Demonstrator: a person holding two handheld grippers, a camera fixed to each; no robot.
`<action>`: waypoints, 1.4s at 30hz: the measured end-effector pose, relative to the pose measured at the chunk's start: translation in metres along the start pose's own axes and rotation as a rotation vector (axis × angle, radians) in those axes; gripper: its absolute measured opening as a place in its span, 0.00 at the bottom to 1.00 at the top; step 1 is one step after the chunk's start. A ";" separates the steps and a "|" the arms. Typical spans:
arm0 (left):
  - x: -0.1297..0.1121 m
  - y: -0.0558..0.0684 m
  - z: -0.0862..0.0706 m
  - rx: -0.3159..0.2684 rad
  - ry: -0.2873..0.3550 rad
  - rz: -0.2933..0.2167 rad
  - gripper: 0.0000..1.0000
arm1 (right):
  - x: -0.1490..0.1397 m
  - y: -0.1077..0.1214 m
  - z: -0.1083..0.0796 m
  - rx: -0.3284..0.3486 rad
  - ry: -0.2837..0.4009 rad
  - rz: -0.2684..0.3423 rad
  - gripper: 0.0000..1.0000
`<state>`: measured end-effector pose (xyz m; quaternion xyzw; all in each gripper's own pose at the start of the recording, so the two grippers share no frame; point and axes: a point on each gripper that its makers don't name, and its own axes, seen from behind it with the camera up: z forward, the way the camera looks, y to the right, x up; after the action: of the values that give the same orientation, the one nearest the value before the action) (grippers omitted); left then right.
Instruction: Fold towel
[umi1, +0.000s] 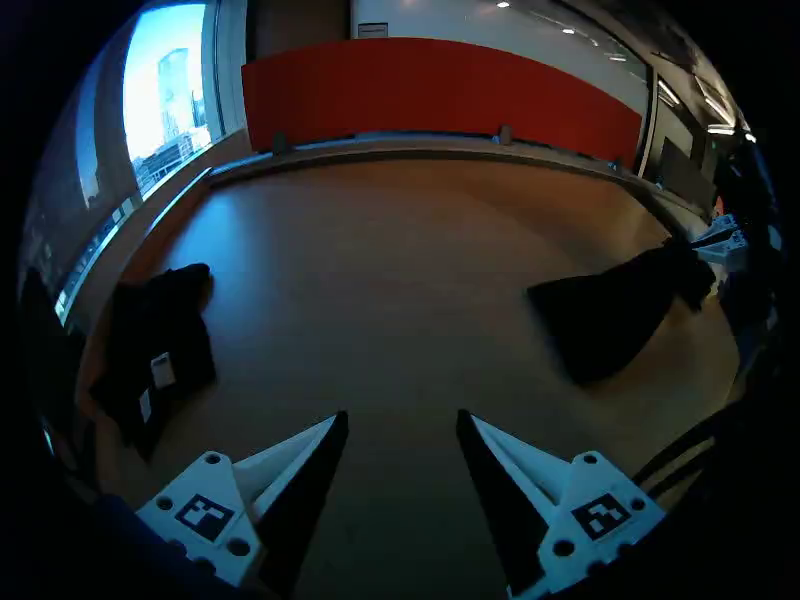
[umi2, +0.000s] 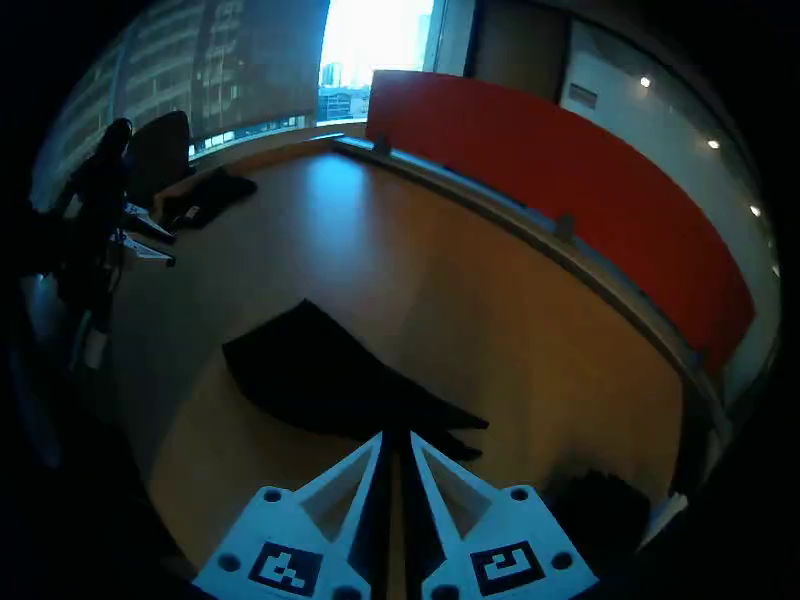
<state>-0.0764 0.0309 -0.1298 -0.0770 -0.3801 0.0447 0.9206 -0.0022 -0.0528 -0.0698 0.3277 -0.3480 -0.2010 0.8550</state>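
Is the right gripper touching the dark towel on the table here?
Touching. The right gripper view shows the right gripper closed on the dark towel; the left gripper view shows the cloth rising in a peak to it.

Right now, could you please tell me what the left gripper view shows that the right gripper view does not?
Left gripper view: the left claw open above the table, and white tags on the dark pile beside the window. Right gripper view: the right claw shut on the edge of the black towel, plus a dark lump near the table's corner. Shared: the towel, the pile, the table, the red partition and the window.
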 end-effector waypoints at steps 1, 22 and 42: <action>0.000 0.000 0.000 -0.001 0.000 -0.001 0.79 | 0.000 0.000 0.000 0.001 0.000 -0.003 0.05; 0.003 0.000 -0.002 -0.002 0.011 -0.008 0.79 | 0.040 -0.032 0.024 0.065 0.038 -0.064 0.08; -0.001 -0.012 -0.014 0.006 0.029 -0.052 0.79 | 0.086 -0.116 0.077 0.216 0.050 -0.150 0.10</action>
<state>-0.0670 0.0171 -0.1385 -0.0650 -0.3684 0.0206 0.9272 -0.0136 -0.2167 -0.0693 0.4478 -0.3205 -0.2177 0.8058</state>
